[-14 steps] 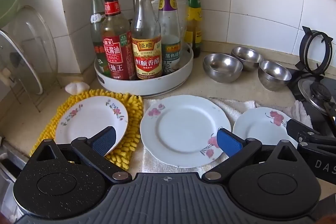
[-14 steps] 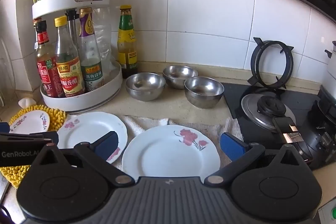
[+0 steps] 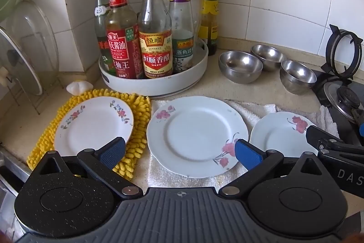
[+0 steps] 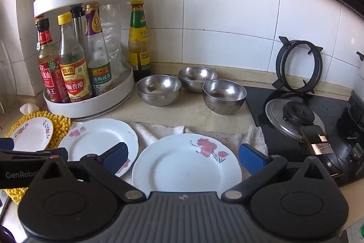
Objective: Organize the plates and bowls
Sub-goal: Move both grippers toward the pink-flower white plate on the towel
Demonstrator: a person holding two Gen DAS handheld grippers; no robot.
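Note:
Three white flowered plates lie in a row on the counter. The left plate (image 3: 93, 124) rests on a yellow mat (image 3: 138, 111), the middle plate (image 3: 196, 136) and the right plate (image 3: 282, 132) on a white towel (image 3: 250, 109). Behind them stand three steel bowls (image 3: 240, 66), (image 3: 268, 57), (image 3: 297, 76). My left gripper (image 3: 180, 152) hangs open above the middle plate's near edge. My right gripper (image 4: 183, 155) is open above the right plate (image 4: 186, 162), holding nothing. In the right wrist view the bowls (image 4: 159, 89) sit behind the plates.
A white two-tier turntable (image 3: 157, 81) with several sauce bottles stands at the back left. A glass lid (image 3: 25, 54) leans in a rack at far left. A gas hob with a burner cap (image 4: 293, 120) and a pan support (image 4: 298, 64) lies right.

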